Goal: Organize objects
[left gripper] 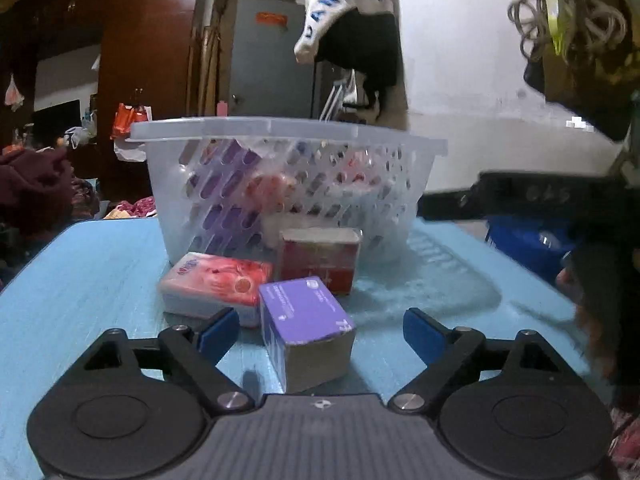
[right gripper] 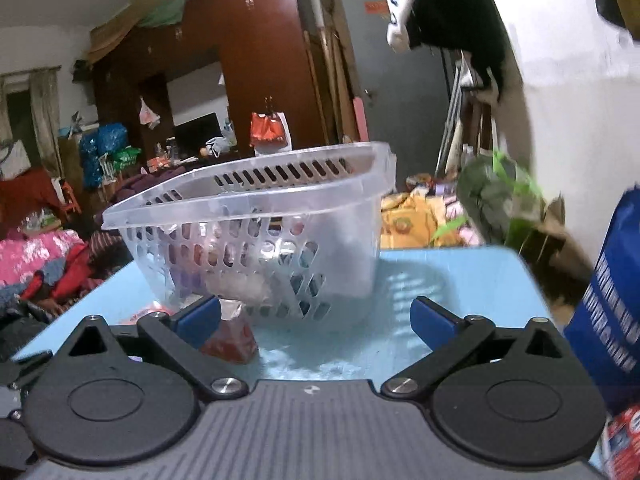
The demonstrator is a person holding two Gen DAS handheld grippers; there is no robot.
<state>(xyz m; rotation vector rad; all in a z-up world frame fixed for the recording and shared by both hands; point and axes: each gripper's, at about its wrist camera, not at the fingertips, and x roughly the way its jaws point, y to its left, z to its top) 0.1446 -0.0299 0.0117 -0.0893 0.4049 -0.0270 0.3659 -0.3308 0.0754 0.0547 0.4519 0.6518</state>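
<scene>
A clear perforated plastic basket (left gripper: pixel 288 136) stands on the light blue table (left gripper: pixel 80 280) and holds several packets. In front of it lie a purple box (left gripper: pixel 308 328), a red and white tissue pack (left gripper: pixel 216 284) and a red box (left gripper: pixel 320 260). My left gripper (left gripper: pixel 320 336) is open, with the purple box between its blue pads, which are apart from it. My right gripper (right gripper: pixel 316 320) is open and empty, facing the basket (right gripper: pixel 256 208). The red box (right gripper: pixel 232 336) shows beside its left pad. The right gripper also shows at the right edge of the left wrist view (left gripper: pixel 520 196).
A blue bag (right gripper: pixel 612 292) stands at the table's right edge. A plant (right gripper: pixel 500 200) sits beyond the table's far right corner. Clothes and bedding lie to the left. A cap hangs above, near a grey door.
</scene>
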